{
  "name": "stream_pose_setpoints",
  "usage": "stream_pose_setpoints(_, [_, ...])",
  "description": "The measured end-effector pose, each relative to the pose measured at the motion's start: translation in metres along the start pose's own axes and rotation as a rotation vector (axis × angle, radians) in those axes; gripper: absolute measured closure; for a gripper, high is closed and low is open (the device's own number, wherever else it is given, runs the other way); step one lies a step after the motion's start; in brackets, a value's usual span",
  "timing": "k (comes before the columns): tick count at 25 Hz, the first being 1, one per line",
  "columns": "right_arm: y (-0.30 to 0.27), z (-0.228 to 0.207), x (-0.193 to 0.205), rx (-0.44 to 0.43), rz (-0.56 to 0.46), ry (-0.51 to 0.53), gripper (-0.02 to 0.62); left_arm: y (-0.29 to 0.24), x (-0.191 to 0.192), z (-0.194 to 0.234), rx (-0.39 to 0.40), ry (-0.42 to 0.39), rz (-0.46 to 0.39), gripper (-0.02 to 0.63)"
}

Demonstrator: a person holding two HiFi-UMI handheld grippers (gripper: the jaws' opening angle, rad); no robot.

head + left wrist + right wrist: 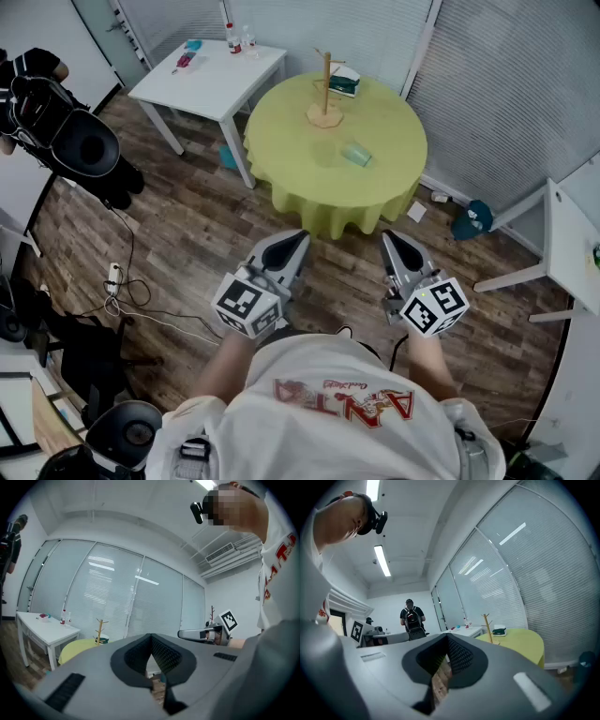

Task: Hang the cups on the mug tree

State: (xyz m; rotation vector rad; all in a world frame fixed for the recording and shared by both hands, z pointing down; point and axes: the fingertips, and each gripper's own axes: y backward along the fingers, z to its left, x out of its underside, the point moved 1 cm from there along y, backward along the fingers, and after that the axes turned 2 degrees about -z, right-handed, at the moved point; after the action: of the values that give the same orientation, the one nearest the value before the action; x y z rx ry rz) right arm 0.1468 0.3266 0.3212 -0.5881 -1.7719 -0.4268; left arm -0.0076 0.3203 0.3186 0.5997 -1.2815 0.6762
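Left gripper (296,242): I see it held level in front of the person's waist. Its fingers (165,652) are closed tip to tip with nothing between them.
Right gripper (394,242): it is level beside the left one. Its fingers (459,656) are pressed together and hold nothing.
Mug tree (325,86): it stands upright toward the far side of the round yellow-green tabletop (394,178).
Cup (356,154): I make out a translucent green one lying on its side on that tabletop, nearer the person than the tree and apart from it.
Green box (345,82): it sits just beside the tree.
Standoff: both grippers hang over the wooden floor (187,225), well apart from the tabletop.
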Motion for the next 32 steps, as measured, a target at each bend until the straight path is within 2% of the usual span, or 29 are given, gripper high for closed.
stream_pose_setpoints(3, [0.006,0.004,0.004,0.025,0.004,-0.005,0.601,0.003,0.001,-0.003,0.02,0.006,0.004,0.597])
stream_pose_setpoints(8, [0.003,0.008,0.004,0.018,0.008,0.005,0.601,0.006,0.001,-0.001,0.019,0.01,0.001,0.597])
stream_pose_setpoints(16, [-0.006,0.011,0.004,0.018,-0.007,-0.045,0.601,0.015,0.001,0.006,0.01,0.02,-0.002,0.597])
stream_pose_setpoints(27, [-0.056,0.053,0.026,0.025,0.039,-0.056,0.601,0.058,-0.003,0.059,0.004,0.051,-0.014,0.597])
stream_pose_setpoints(32, [-0.083,0.074,0.046,0.041,0.062,-0.046,0.601,0.079,0.008,0.085,0.025,0.065,-0.001,0.597])
